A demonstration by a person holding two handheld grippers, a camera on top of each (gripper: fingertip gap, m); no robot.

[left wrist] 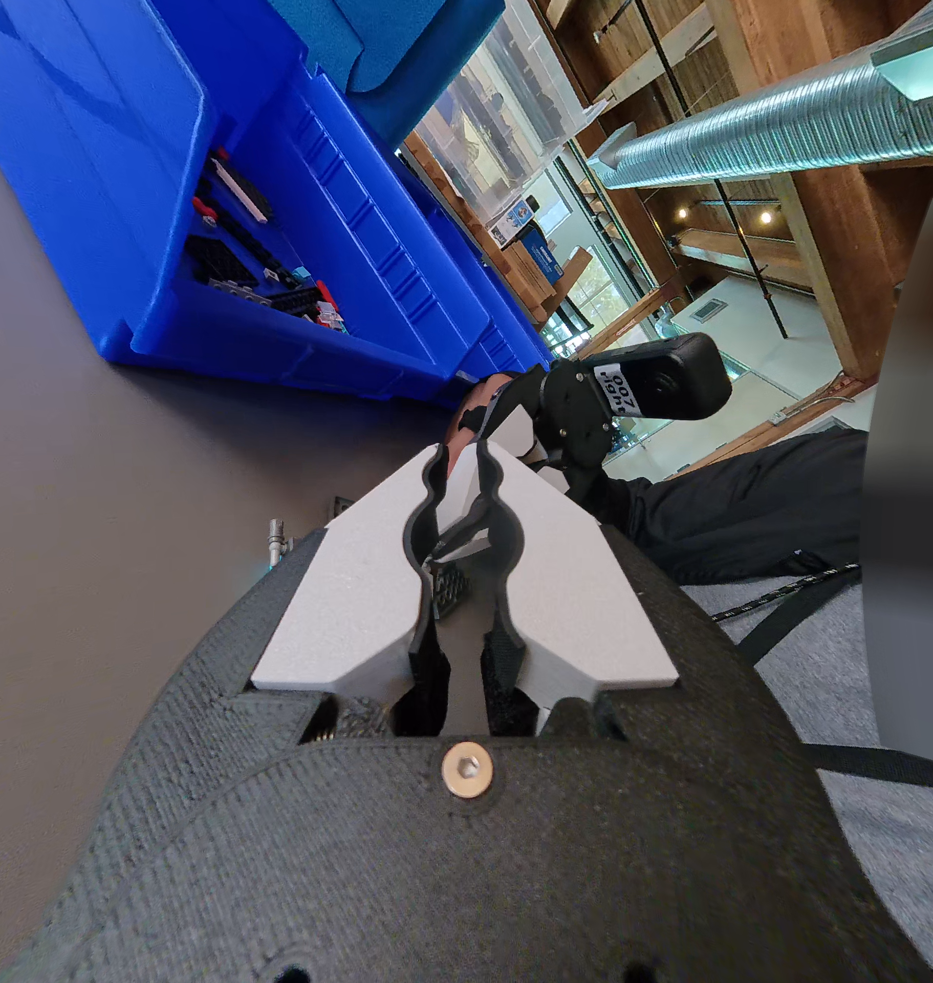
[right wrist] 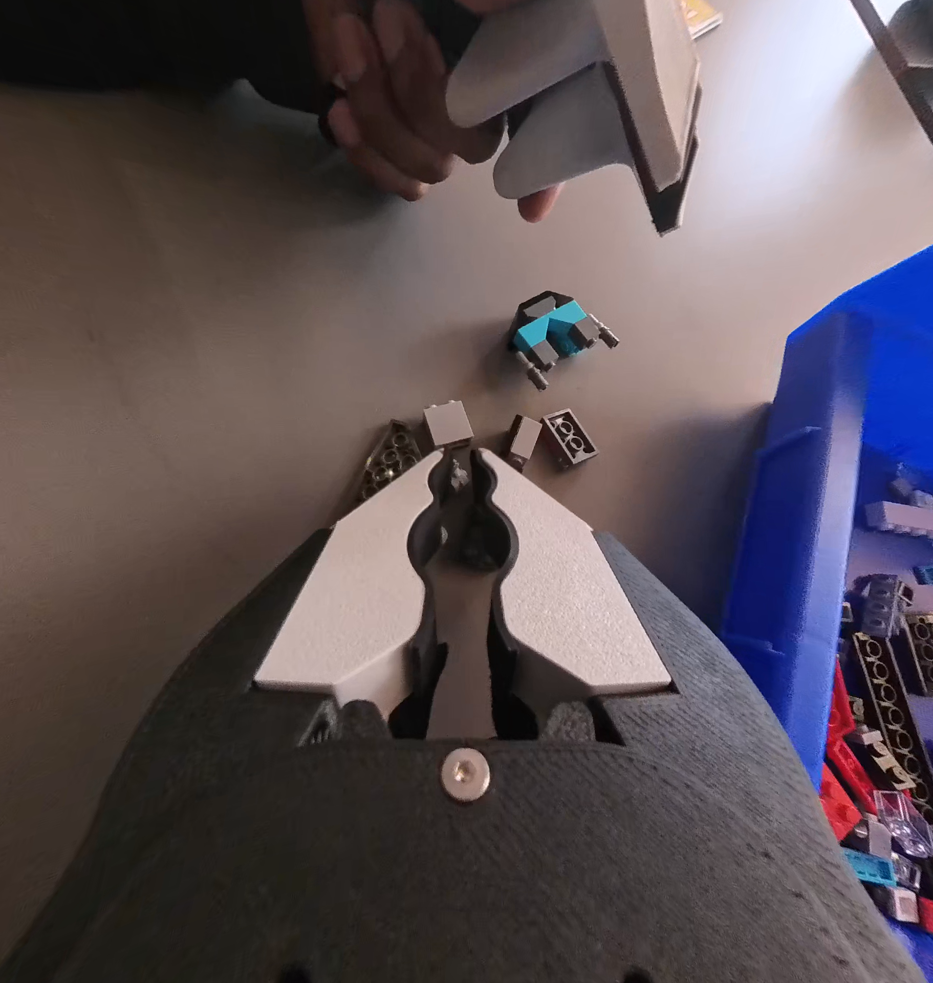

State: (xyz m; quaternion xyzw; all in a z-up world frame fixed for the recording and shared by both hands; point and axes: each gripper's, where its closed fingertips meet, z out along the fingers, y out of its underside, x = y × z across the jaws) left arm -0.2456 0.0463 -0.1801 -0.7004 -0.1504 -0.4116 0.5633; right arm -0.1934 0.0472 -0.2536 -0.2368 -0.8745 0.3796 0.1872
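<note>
Right wrist view: my right gripper (right wrist: 461, 457) nearly closed on small grey bit; grey brick (right wrist: 448, 430) just ahead, teal model (right wrist: 552, 332) beyond. Left gripper (left wrist: 464, 452) slightly open, empty.

grey matte tabletop (left wrist: 81, 532) fills foreground. wooden ceiling beams (left wrist: 804, 223) overhead, ribbed silver air duct (left wrist: 772, 127) across them, two small ceiling lights (left wrist: 766, 217) glowing. wooden shelving (left wrist: 506, 255) with clear plastic bins (left wrist: 506, 106); daylit windows (left wrist: 594, 290) beyond. grey carpet (left wrist: 825, 665) below.
</note>
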